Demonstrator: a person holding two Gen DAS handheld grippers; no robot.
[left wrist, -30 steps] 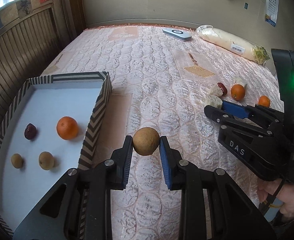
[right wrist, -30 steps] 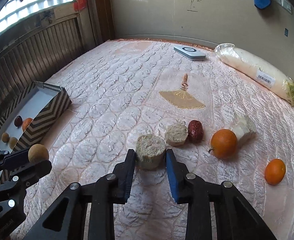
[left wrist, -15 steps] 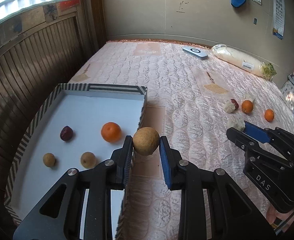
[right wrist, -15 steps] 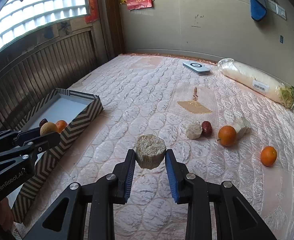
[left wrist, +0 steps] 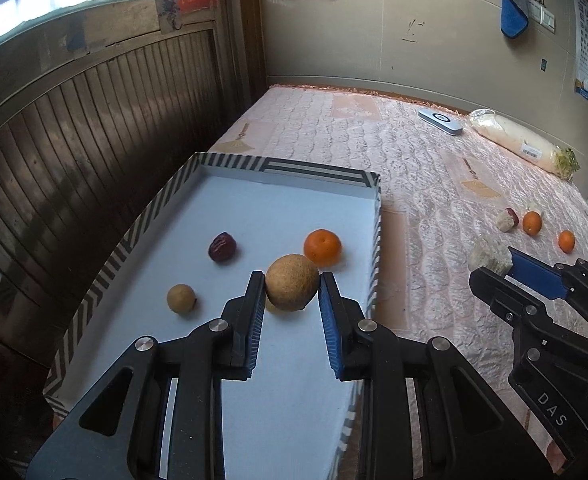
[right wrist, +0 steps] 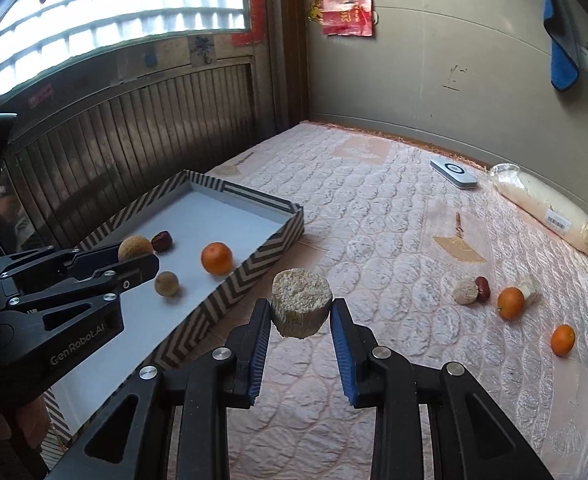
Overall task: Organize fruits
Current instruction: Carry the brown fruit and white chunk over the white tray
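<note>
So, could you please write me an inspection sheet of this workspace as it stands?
Surface: pink quilted bed cover.
Job's things: striped tray holds an orange, a red date and a small brown fruit; two oranges lie on the cover.
Clutter: white radish, flat device.
Grippers: left hand-held gripper holds a brown round fruit over the tray; right hand-held gripper holds a pale chunk.
Cables: nothing seen.
Surroundings: wooden panelling, window.

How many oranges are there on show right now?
3. One orange lies inside the striped tray. Two more lie on the bed cover: one next to a white chunk, one alone nearer the edge. None seem hidden.
</note>
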